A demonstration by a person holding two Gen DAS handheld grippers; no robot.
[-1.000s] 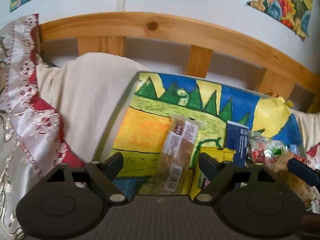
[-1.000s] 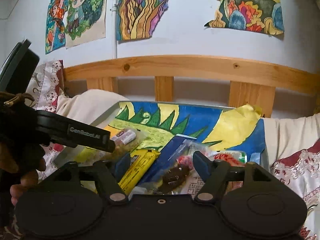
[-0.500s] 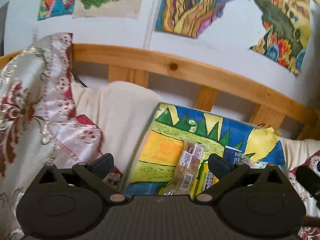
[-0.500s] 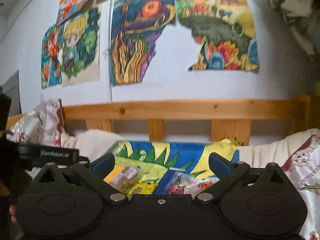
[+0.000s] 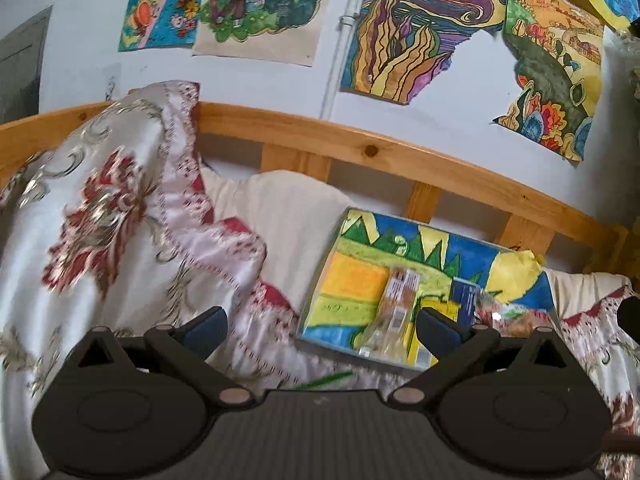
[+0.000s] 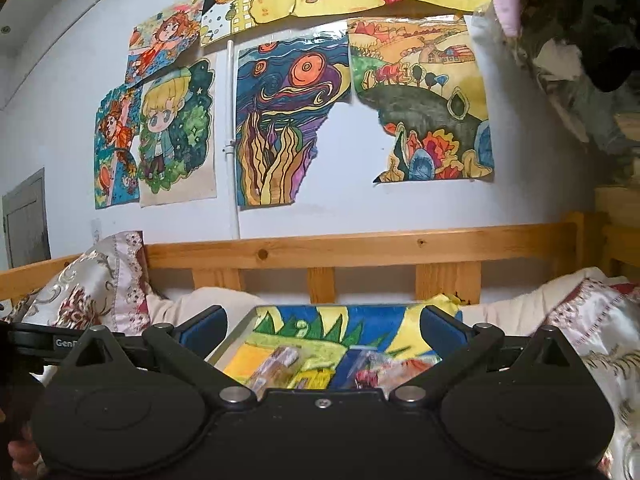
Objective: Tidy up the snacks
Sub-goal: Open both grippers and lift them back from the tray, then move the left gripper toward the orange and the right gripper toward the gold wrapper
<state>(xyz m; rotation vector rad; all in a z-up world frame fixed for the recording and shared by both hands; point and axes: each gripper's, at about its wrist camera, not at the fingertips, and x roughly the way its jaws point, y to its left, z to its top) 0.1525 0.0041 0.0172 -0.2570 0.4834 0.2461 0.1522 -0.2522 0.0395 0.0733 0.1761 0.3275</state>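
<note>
Left wrist view: the left gripper (image 5: 322, 322) stands wide open, holding nothing. The snacks (image 5: 396, 312) lie on the painted tray (image 5: 344, 280), on the bed below the wooden rail (image 5: 360, 144). The right gripper (image 6: 322, 326) is also spread wide and empty, just short of the tray, snacks beyond its fingers (image 6: 440, 326).

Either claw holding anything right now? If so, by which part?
Nothing is held. The left claw and the right claw are both wide open and empty; the snack packets lie on the painted board.
</note>
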